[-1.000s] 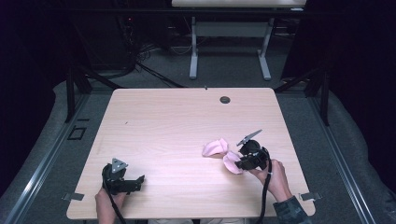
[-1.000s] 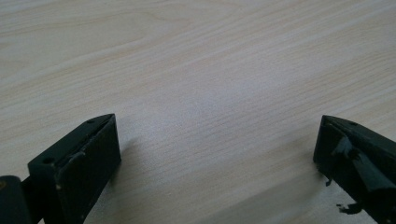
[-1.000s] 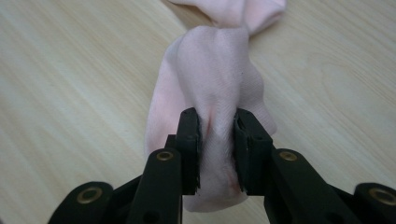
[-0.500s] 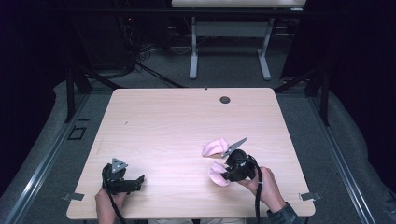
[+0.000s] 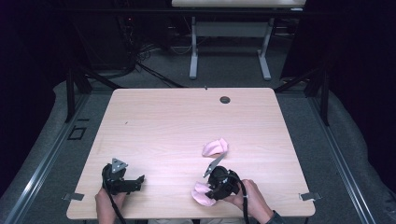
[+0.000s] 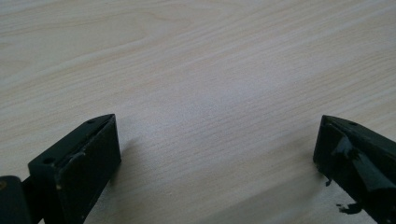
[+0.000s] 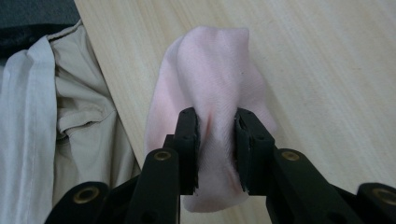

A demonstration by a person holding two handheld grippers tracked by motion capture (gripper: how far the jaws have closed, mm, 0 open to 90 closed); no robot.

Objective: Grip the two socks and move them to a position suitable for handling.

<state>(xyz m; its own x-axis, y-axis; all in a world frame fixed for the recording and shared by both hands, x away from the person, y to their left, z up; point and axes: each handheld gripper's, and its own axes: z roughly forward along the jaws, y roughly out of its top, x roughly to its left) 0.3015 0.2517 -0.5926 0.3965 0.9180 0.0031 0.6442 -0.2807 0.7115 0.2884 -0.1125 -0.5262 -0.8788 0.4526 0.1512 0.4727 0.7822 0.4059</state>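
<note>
a pink sock (image 7: 210, 93) is pinched in the right gripper (image 7: 217, 154), its two black jaws pressed into a bunched fold of the cloth, with the rest of the sock lying on the table (image 5: 163, 126). from above, that sock (image 5: 201, 193) sits close to the table's near edge, right by the person's right hand (image 5: 252, 198), and the right gripper (image 5: 211, 190) holds it there. a second pink sock (image 5: 215, 147) lies by itself a little farther in on the wood, near the first one but not touching it. over at the near left corner, the left gripper (image 5: 140, 179) rests low over bare wood, well apart from both socks, its jaws spread wide with nothing between them; the left gripper view shows the same, the left gripper (image 6: 215, 154) open over plain table grain. beside the held sock the right gripper view shows light-coloured clothing (image 7: 60, 121) past the table edge.
</note>
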